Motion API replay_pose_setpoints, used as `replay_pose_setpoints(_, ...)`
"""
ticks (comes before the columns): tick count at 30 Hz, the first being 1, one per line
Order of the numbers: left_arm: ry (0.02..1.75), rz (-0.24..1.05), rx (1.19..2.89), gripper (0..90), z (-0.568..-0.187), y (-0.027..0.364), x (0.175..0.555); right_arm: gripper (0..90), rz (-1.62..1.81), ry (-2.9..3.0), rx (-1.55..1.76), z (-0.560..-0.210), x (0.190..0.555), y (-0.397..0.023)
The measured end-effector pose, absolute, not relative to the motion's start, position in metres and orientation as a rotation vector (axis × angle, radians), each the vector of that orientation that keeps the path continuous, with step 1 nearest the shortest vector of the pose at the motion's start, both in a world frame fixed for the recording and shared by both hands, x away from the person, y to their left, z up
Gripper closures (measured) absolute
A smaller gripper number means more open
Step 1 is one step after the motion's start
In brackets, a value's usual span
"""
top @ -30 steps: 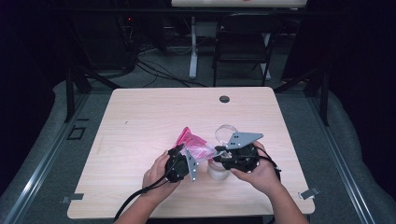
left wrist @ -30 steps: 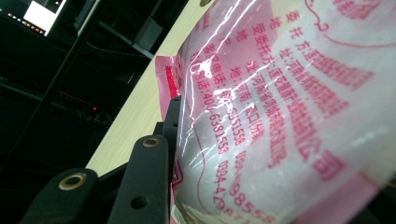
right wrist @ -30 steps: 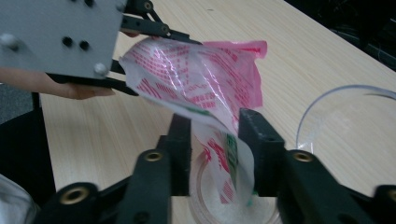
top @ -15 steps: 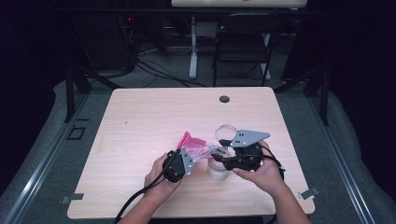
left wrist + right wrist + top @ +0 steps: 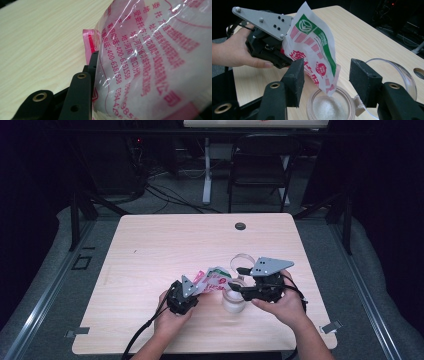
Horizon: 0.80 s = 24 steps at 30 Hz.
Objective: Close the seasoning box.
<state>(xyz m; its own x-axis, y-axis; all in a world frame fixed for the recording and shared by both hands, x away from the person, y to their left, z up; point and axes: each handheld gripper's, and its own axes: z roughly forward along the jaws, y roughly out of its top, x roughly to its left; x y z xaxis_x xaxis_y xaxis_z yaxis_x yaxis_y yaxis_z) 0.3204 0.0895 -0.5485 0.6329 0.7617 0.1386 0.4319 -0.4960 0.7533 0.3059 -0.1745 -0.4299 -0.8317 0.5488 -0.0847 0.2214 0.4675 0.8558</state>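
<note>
Left jaws: closed on the packet, holding it tilted.
Packet mouth: its low corner hangs just over the open jar, long axis slanting down to it.
Right jaws: just opened wide, either side of the jar, not pressing it.
Jar: on the desk, white grains inside, lid flipped back beside it.

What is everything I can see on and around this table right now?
Table: one, light wood, centre of the high view.
Packet: one, white with red and green print, tilted mouth-down over the jar, held by the left gripper.
Jar: one, clear, with white grains inside, near the table's front edge.
Lid: one, clear, hinged open beside the jar.
Round hole cover: one, dark, far edge of the table.
Folding chair: one, dark, behind the table.
Left gripper: one, black, shut on the packet.
Right gripper: one, black, fingers open either side of the jar.
</note>
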Motion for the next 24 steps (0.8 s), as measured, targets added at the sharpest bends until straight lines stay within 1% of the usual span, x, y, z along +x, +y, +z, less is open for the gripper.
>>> replay_pose_setpoints(2,0.93,0.596,2.151,68.7,-0.549,0.091,0.321,45.6,1.306,2.371,0.652,-0.43,0.306,-0.175)
replay_pose_setpoints(3,0.94,0.564,2.137,68.7,-0.55,0.093,0.322,45.5,1.311,2.37,0.652,-0.43,0.306,-0.174)
replay_pose_setpoints(9,0.948,0.536,2.119,68.8,-0.549,0.097,0.32,44.9,1.315,2.354,0.667,-0.43,0.306,-0.176)
replay_pose_setpoints(13,0.952,0.542,2.11,68.9,-0.547,0.102,0.319,44.9,1.327,2.348,0.672,-0.429,0.307,-0.177)
replay_pose_setpoints(24,1.013,0.578,2.055,68.9,-0.535,0.135,0.314,45.0,1.337,2.33,0.699,-0.429,0.307,-0.182)
